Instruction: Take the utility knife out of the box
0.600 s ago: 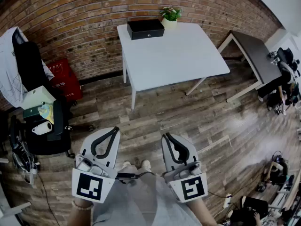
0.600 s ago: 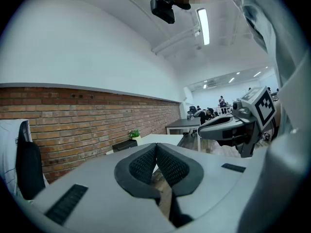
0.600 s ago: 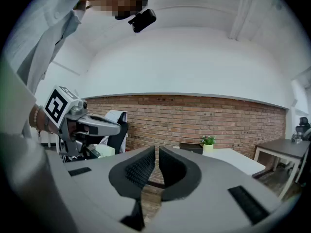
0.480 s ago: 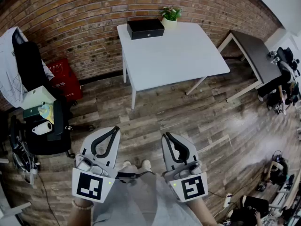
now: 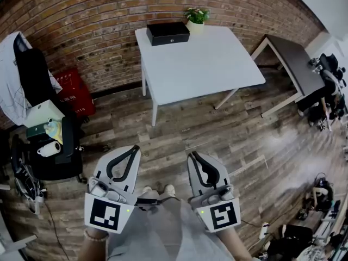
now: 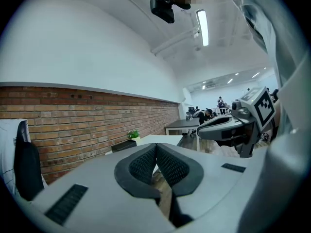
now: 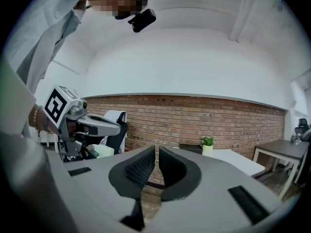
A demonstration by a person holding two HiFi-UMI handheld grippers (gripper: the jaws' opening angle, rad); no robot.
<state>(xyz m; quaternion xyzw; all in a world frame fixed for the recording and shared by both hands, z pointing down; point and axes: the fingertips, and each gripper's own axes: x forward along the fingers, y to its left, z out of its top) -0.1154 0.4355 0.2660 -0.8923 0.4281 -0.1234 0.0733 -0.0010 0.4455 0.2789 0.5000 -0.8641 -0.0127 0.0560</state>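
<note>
- The left gripper (image 5: 134, 149) and the right gripper (image 5: 192, 156) are held side by side, close to the person's body and about level. They are apart from each other and point towards the table.
- The left gripper's jaws are closed pad to pad with nothing between them. The right gripper's jaws are closed too, with only a thin slit showing, and hold nothing.
- Ahead lies a stretch of open wood-plank floor (image 5: 179, 132), reaching to the table's near edge.
- On the left, a loaded black chair (image 5: 60, 151) and a red crate (image 5: 73, 94) narrow that side. On the right stands a dark table (image 5: 296, 64), well apart.
- The white table (image 5: 209, 64) has a bare top at its near edge and both sides.
- The black box (image 5: 168, 33) sits shut on the far left corner, just beside a potted plant (image 5: 197, 17). The utility knife does not show.
- The brick wall (image 5: 81, 20) runs right behind the table's far edge.
</note>
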